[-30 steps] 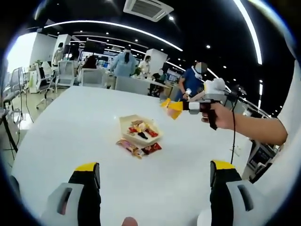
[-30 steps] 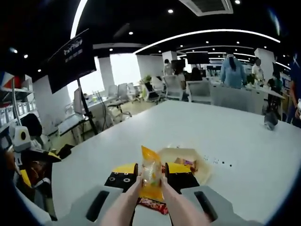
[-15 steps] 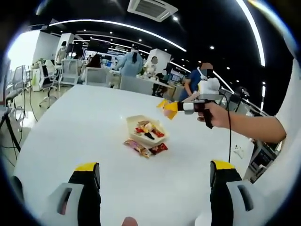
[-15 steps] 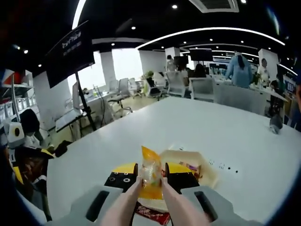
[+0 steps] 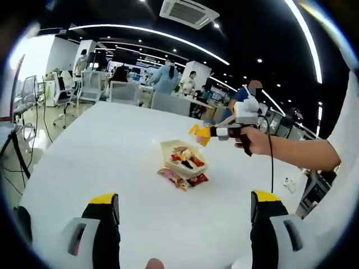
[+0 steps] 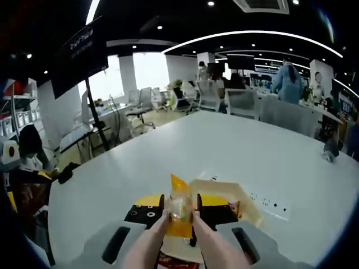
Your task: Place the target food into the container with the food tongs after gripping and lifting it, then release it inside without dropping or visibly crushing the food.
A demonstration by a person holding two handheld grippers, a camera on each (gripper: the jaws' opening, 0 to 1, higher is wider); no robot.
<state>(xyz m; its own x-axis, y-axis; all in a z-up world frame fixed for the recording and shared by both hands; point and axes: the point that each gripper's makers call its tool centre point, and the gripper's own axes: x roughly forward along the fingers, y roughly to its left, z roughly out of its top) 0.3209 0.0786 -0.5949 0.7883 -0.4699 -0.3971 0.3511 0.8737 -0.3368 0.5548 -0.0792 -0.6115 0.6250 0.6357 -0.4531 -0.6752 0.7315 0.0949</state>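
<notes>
Room: open office, white table in front.
Tongs: flesh-coloured tongs in the right gripper, closed on an orange snack packet, upright.
Container: cream box just beyond the tongs' tips, snacks inside.
Left gripper: jaws wide apart, holding nothing, well back from the box.

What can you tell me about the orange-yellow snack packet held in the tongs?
The orange-yellow plastic snack packet stands upright, pinched at both sides by the pale food tongs that the right gripper squeezes. It looks glossy, with a crinkled top edge and light pieces showing inside. It hangs in the air above the beige container on the white table, not yet inside.
</notes>
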